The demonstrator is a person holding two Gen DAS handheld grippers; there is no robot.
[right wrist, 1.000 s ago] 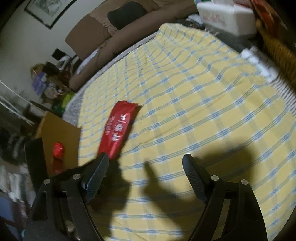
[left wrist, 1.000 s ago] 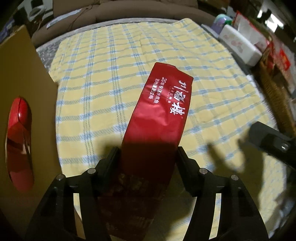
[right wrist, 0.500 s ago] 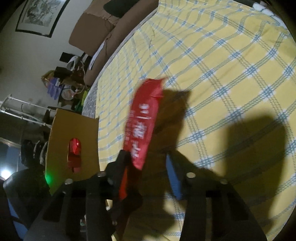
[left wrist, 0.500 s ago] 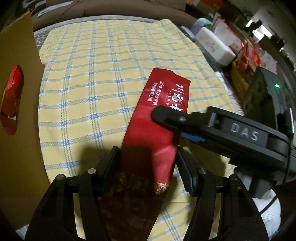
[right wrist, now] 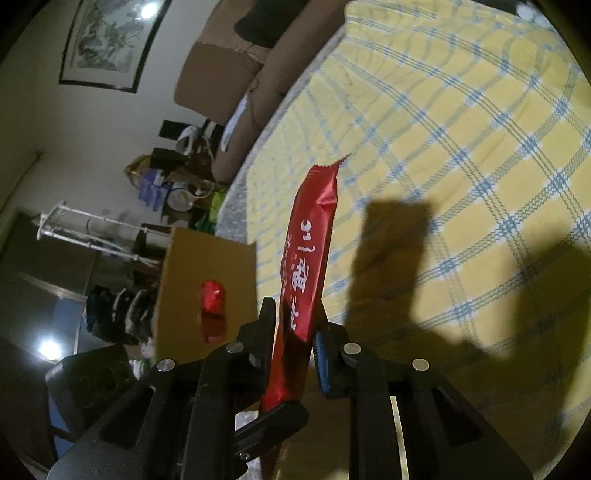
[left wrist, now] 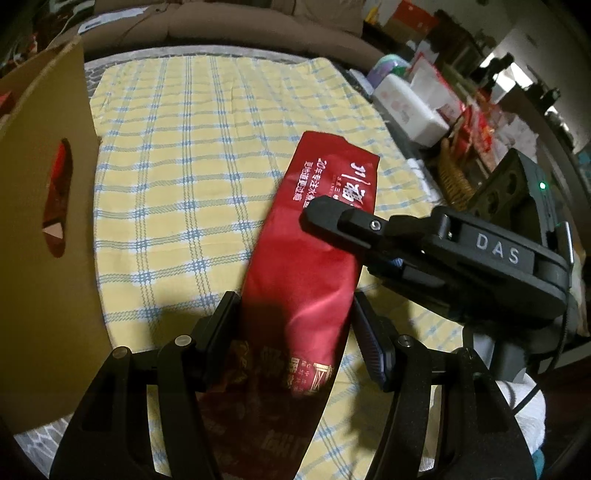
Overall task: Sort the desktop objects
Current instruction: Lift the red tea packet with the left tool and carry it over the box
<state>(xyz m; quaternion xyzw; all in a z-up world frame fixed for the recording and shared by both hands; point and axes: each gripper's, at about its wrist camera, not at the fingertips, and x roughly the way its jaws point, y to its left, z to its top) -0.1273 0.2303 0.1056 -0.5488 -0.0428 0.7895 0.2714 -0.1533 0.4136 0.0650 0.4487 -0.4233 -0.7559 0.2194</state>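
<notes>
A long red snack packet (left wrist: 306,258) with white lettering is held above the yellow checked cloth (left wrist: 177,166). My left gripper (left wrist: 295,325) is shut on its near end. My right gripper comes in from the right, its upper finger (left wrist: 332,219) lying across the packet's middle. In the right wrist view the packet (right wrist: 310,251) stands edge-on between the closing jaws of my right gripper (right wrist: 293,317), and both pads touch it. At the left stands a brown cardboard box (left wrist: 37,240), and red packaging (left wrist: 57,199) shows through its handle hole.
The same box (right wrist: 207,266) sits at the cloth's left edge. A white tissue box (left wrist: 410,107), a wicker basket (left wrist: 454,177) and packaged goods crowd the right side. A brown sofa (left wrist: 221,26) runs behind the table.
My right gripper has come in from the right and narrowed its jaws around the packet's middle. My left gripper has risen a little, still holding the packet.
</notes>
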